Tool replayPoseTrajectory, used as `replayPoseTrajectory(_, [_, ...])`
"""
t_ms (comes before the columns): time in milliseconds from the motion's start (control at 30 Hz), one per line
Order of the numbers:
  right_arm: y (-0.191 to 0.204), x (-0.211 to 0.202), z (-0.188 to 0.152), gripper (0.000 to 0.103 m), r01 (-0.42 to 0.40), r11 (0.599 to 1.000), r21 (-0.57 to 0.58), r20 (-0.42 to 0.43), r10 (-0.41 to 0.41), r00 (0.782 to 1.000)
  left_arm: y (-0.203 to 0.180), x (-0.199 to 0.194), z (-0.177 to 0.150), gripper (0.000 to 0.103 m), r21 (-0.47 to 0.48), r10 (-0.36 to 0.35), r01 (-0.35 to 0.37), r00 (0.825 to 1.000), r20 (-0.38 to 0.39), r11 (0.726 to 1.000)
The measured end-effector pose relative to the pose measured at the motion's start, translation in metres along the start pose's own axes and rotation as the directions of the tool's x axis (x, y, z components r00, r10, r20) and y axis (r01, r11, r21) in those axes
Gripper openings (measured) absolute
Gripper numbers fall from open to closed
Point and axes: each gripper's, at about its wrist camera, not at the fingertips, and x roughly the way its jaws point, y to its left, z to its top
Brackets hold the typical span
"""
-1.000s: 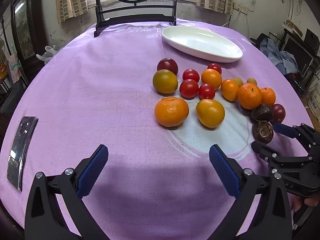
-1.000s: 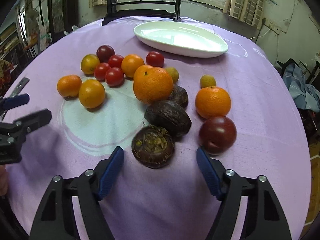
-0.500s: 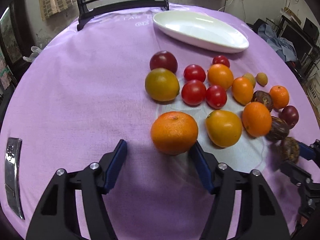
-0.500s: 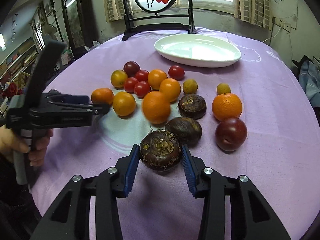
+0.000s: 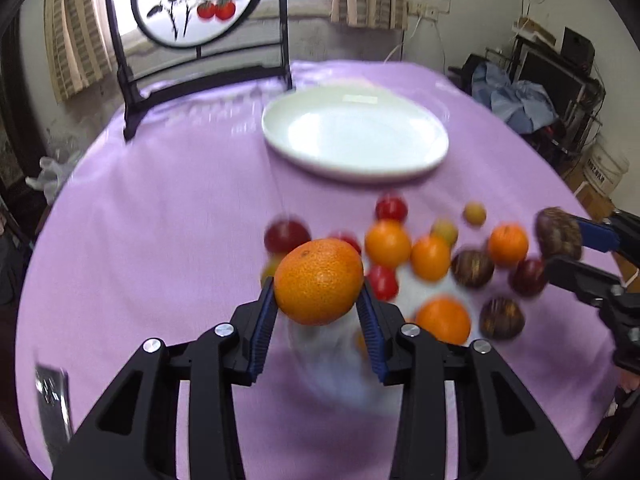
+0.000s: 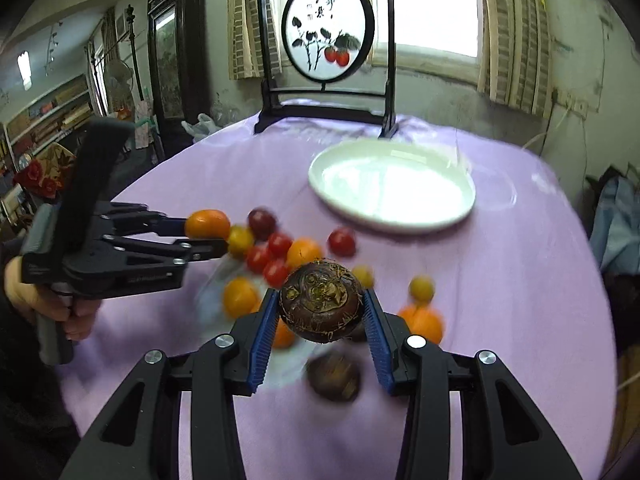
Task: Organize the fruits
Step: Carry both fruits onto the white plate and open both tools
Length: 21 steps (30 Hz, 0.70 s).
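Note:
My left gripper [image 5: 318,285] has its blue pads pressed on a large orange [image 5: 319,281], its jaws closing, and the orange hangs above the purple cloth. In the right wrist view that left gripper [image 6: 208,236] shows at the left with the orange [image 6: 207,224]. My right gripper [image 6: 321,302] is shut on a dark brown rough fruit [image 6: 321,300], also off the cloth. The same brown fruit [image 5: 558,234] appears at the right of the left wrist view. Below lie several loose fruits [image 5: 430,258]: oranges, red tomatoes, dark ones. An empty white plate [image 5: 356,136] sits beyond them.
A black stand with a round painted panel [image 6: 328,36] rises at the table's far edge. A shiny metal object [image 5: 52,400] lies near the cloth's left front edge. A person's hand [image 6: 40,304] grips the left tool. Furniture and clutter [image 5: 540,92] crowd the room at the right.
Both grippers closed, the right on the brown fruit first, then the left on the orange. Both have since risen off the cloth with their fruit, and the views tilted up toward the plate.

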Motion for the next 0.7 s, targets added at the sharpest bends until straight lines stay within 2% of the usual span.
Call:
replayPoseTrajectory(133, [-0.017, 0.053, 0.039, 0.043, 0.058, 0.998, -0.024, -0.028, -0.059, 0.998, -0.001, 0.025, 0.064, 0.039, -0.037, 0.012, -0.010, 0.999, 0.047, 0.999])
replayPoseTrajectory(233, [-0.037, 0.105, 0.055, 0.043, 0.089, 0.996, 0.005, -0.123, -0.087, 0.989, 0.002, 0.072, 0.102, 0.039, -0.072, 0.033, -0.033, 0.999, -0.007, 0.997])
replayPoseTrajectory(333, [-0.053, 0.139, 0.060, 0.043, 0.103, 0.994, 0.040, -0.187, -0.094, 0.978, 0.004, 0.115, 0.117, 0.039, -0.116, 0.022, -0.033, 0.995, -0.093, 0.993])
replayPoseTrajectory(500, [-0.060, 0.167, 0.063, 0.044, 0.115, 0.993, 0.037, -0.230, -0.104, 0.968, -0.006, 0.149, 0.122, 0.040, -0.083, 0.032, -0.043, 0.992, -0.120, 0.996])
replayPoseTrajectory(533, [-0.063, 0.170, 0.064, 0.044, 0.108, 0.993, 0.056, -0.239, -0.091, 0.967, -0.007, 0.154, 0.123, 0.044, -0.089, 0.026, -0.038, 0.992, -0.126, 0.995])
replayPoseTrajectory(567, [-0.065, 0.172, 0.066, 0.047, 0.098, 0.992, 0.074, -0.244, -0.078, 0.967, -0.007, 0.156, 0.125, 0.057, -0.096, 0.020, -0.032, 0.992, -0.125, 0.995])
replayPoseTrajectory(600, [-0.066, 0.170, 0.065, 0.057, 0.100, 0.992, 0.081, -0.234, -0.079, 0.969, -0.009, 0.154, 0.125, 0.063, -0.100, 0.021, -0.032, 0.993, -0.113, 0.994])
replayPoseTrajectory(633, [-0.067, 0.166, 0.066, 0.062, 0.112, 0.990, 0.087, -0.217, -0.091, 0.972, -0.010, 0.149, 0.125, 0.075, -0.101, 0.036, -0.045, 0.995, -0.093, 0.994])
replayPoseTrajectory(667, [-0.068, 0.161, 0.065, 0.064, 0.120, 0.988, 0.094, -0.205, -0.099, 0.974, -0.011, 0.142, 0.125, 0.080, -0.101, 0.046, -0.053, 0.996, -0.072, 0.993])
replayPoseTrajectory(700, [-0.069, 0.155, 0.063, 0.064, 0.118, 0.988, 0.099, -0.207, -0.096, 0.974, -0.014, 0.134, 0.124, 0.081, -0.089, 0.045, -0.050, 0.998, -0.052, 0.995])
